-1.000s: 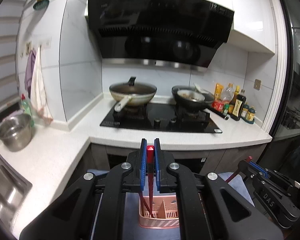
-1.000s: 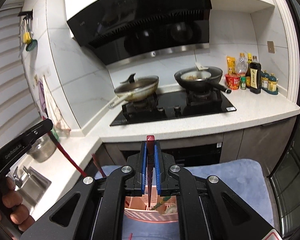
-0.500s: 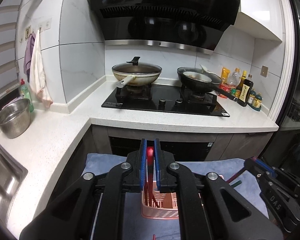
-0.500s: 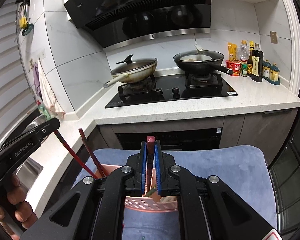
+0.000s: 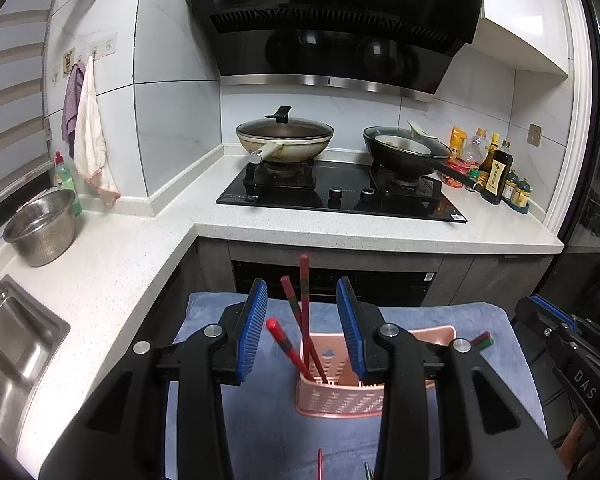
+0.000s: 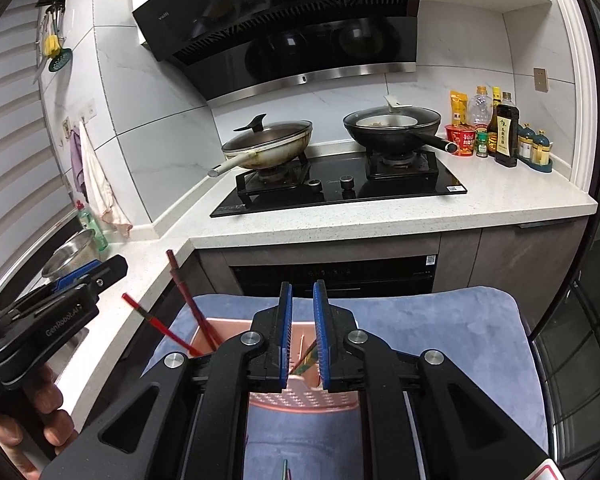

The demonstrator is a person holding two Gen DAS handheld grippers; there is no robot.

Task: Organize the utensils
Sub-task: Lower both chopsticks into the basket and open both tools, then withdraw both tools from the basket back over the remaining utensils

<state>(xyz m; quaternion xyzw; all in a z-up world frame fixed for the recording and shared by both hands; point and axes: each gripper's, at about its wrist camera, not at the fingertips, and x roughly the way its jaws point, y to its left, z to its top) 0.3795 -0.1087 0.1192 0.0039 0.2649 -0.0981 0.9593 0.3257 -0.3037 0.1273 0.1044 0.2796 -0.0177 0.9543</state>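
A pink slotted utensil basket (image 5: pixel 340 394) stands on a blue mat (image 5: pixel 260 420). Three red chopsticks (image 5: pixel 305 312) stand in its left compartment. My left gripper (image 5: pixel 302 330) is open just above them, fingers on either side, touching nothing. In the right wrist view my right gripper (image 6: pixel 302 336) is open and empty above the basket (image 6: pixel 300 400), where a green-tipped chopstick (image 6: pixel 306 358) lies between the fingers lower down. The red chopsticks (image 6: pixel 188 300) lean out on the left.
More utensils lie on the mat near the bottom edge (image 5: pixel 320 464). A white counter (image 5: pixel 100 272) holds a steel bowl (image 5: pixel 40 232) and a sink (image 5: pixel 4 344). A stove (image 5: pixel 340 196) with two pans and bottles (image 5: pixel 496 172) stands behind.
Both grippers came down toward the basket and opened. The left let go of a red chopstick, now standing in the basket. The right released its chopstick too.
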